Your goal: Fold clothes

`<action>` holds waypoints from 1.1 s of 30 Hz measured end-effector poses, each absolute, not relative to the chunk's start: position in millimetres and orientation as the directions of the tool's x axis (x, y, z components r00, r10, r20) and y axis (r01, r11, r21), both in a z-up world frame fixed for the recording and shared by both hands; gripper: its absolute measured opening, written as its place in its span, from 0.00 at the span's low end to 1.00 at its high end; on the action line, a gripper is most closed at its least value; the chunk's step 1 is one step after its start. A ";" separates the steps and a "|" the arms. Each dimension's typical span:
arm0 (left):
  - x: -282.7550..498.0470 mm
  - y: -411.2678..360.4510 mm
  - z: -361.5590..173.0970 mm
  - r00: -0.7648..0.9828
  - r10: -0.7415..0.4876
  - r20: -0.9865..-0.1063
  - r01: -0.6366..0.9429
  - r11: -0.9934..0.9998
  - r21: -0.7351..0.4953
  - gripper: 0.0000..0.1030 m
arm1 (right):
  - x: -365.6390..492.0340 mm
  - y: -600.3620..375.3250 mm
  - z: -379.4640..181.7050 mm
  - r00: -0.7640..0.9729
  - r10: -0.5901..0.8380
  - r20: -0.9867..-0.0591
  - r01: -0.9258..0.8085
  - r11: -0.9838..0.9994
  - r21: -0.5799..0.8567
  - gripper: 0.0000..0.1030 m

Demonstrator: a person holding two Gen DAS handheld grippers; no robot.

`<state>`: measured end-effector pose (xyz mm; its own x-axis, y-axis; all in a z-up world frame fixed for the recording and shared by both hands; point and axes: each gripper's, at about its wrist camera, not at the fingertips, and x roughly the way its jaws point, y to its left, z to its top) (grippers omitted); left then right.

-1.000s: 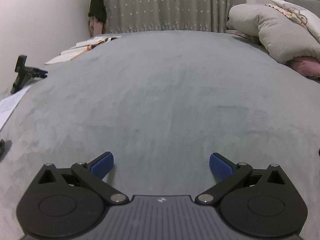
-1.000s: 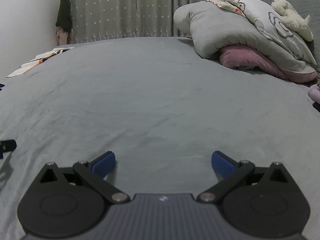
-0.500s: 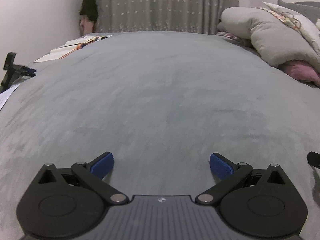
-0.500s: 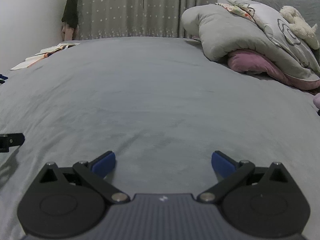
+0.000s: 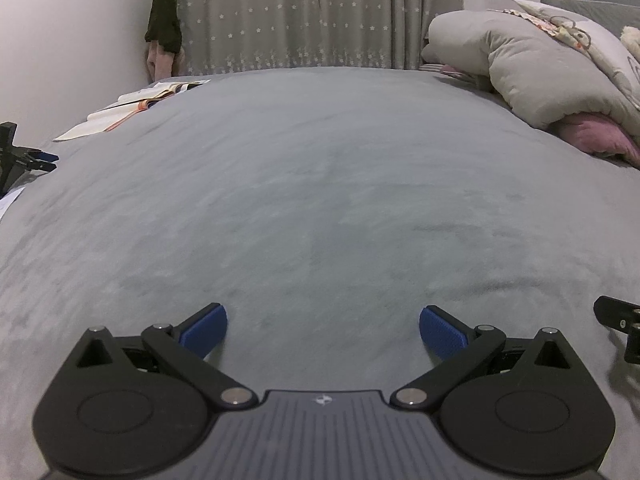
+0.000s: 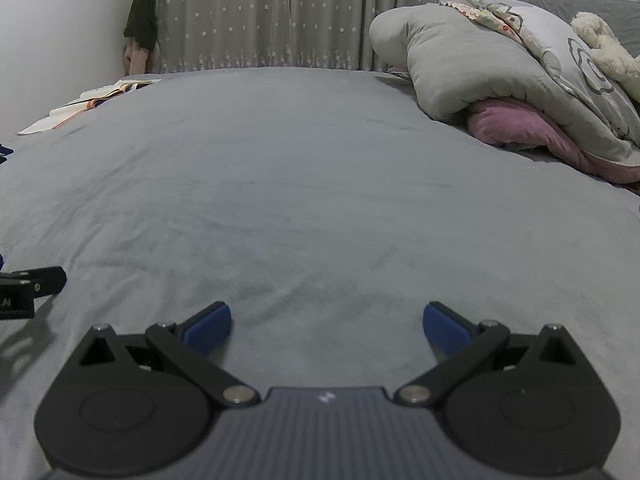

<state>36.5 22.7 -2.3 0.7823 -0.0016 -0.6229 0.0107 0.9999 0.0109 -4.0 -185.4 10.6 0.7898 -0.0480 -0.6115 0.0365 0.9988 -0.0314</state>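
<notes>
**Both grippers spread wide over bare grey bed**

Left black two-finger gripper with blue pads (image 5: 323, 330): level, low over the grey plush bedspread (image 5: 320, 184); jaws wide apart, holding nothing. Right black two-finger gripper with blue pads (image 6: 327, 326): same pose, jaws wide apart, empty. Ahead of both jaws: open bedspread. No garment to fold can be made out. Far left edge: open paper book (image 5: 132, 108). Far right: heaped grey duvet over pink fabric (image 6: 492, 92). Beyond: star-patterned grey curtain (image 5: 320, 16).
</notes>
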 end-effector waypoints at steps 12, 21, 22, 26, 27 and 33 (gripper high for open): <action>33.1 21.5 -2.3 0.785 -0.015 -0.619 0.021 1.000 0.002 1.00 | -13.6 -182.7 9.8 0.805 -0.055 -0.591 0.032 0.998 -0.049 1.00; 33.8 20.7 -1.2 0.784 -0.009 -0.621 0.024 1.000 0.016 1.00 | -11.8 -189.1 7.8 0.798 -0.021 -0.602 0.021 1.000 -0.008 1.00; 34.2 20.5 -1.3 0.783 -0.009 -0.622 0.024 1.000 0.016 1.00 | -11.5 -190.0 7.5 0.798 -0.014 -0.603 0.019 1.000 0.003 1.00; 34.9 21.6 -1.9 0.780 -0.021 -0.626 0.023 1.000 -0.004 1.00 | -9.3 -192.5 6.8 0.795 0.001 -0.607 0.016 1.000 0.022 1.00; 34.7 22.1 -1.9 0.779 -0.025 -0.627 0.022 1.000 -0.012 1.00 | -8.8 -192.2 6.7 0.795 0.000 -0.607 0.015 1.000 0.020 1.00; 32.2 19.3 -2.9 0.776 -0.010 -0.631 0.001 1.000 -0.014 1.00 | -8.0 -191.2 6.5 0.794 -0.001 -0.608 0.013 1.000 0.014 1.00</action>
<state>32.2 19.3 -2.9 0.7759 -0.0095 -0.6308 0.0010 0.9999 -0.0138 -8.0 -191.2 6.5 0.7941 -0.0013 -0.6078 0.0126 0.9998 0.0143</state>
